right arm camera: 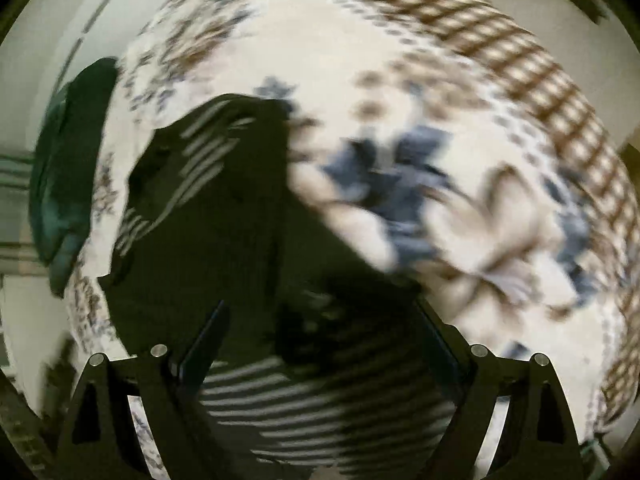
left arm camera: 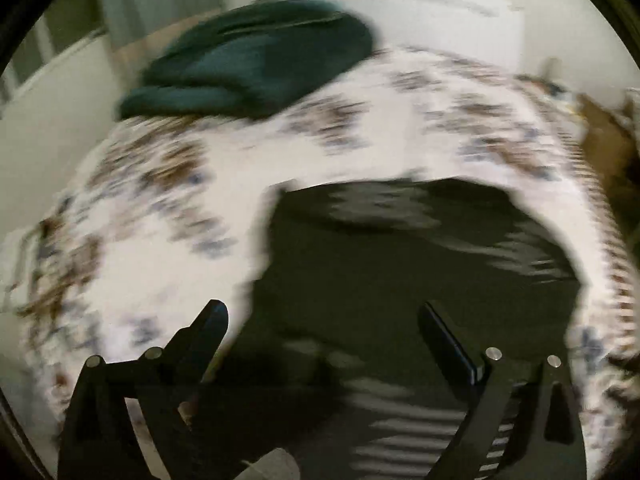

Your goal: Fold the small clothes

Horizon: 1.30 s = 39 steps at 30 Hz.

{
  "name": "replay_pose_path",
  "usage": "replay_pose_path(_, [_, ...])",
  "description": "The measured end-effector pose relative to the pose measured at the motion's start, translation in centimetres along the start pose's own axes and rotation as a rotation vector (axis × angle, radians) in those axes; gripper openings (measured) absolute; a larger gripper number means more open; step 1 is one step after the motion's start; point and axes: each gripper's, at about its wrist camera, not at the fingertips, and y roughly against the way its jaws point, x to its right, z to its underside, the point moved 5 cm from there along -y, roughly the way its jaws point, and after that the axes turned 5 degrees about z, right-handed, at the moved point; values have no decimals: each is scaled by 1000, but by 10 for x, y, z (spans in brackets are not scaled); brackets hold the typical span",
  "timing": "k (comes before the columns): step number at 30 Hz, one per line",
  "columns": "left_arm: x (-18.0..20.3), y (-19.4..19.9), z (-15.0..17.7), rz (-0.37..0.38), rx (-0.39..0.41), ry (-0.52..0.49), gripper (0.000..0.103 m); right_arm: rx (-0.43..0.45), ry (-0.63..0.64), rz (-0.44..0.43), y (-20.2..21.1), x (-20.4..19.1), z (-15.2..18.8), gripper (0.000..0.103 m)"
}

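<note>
The garment is black, with thin white stripes showing at 6 o'clock in both wrist views and again at 10 o'clock in the right one. The cloth beneath it is white, scattered with brown and grey-blue floral sprigs; toward 1 o'clock in the right view it carries a brown lattice border. A folded dark teal piece sits at 11 o'clock. Both views are blurred.
</note>
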Motion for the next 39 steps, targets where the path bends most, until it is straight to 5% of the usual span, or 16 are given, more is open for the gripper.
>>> replay_pose_path(5, [-88,-19,26,-154,-93,109,97,15,87,2,-36,-61,-26,89])
replay_pose_path(8, [-115,-28,36,-192,-111,153,97,-24,133,70,-73,-86,-34,58])
replay_pose_path(10, [-119,-34,37,-204,-114,156,97,-48,165,125,-92,-95,-37,21])
replay_pose_path(11, [-119,-38,36,-202,-115,156,97,-30,184,166,-96,-99,-36,11])
replay_pose_path(14, [-120,-47,25,-186,-107,152,97,56,198,194,-79,-105,-31,3])
replay_pose_path(20, [-114,-69,-2,-133,-96,152,97,187,126,278,-22,-84,-35,3])
replay_pose_path(26, [-97,-104,-24,-91,-123,119,97,-25,67,372,-54,-37,-49,5])
replay_pose_path(29, [-86,-119,-37,-62,-129,88,97,-20,61,403,-44,-42,-55,23])
replay_pose_path(31, [-79,-127,-47,-45,-122,67,97,45,86,355,-26,-66,-57,43])
replay_pose_path(34, [-69,-143,-66,-38,-118,25,97,53,174,199,-24,-129,-51,53])
replay_pose_path(39, [-63,-178,-66,-36,-161,-8,97,-242,492,-129,-104,-294,-15,53])
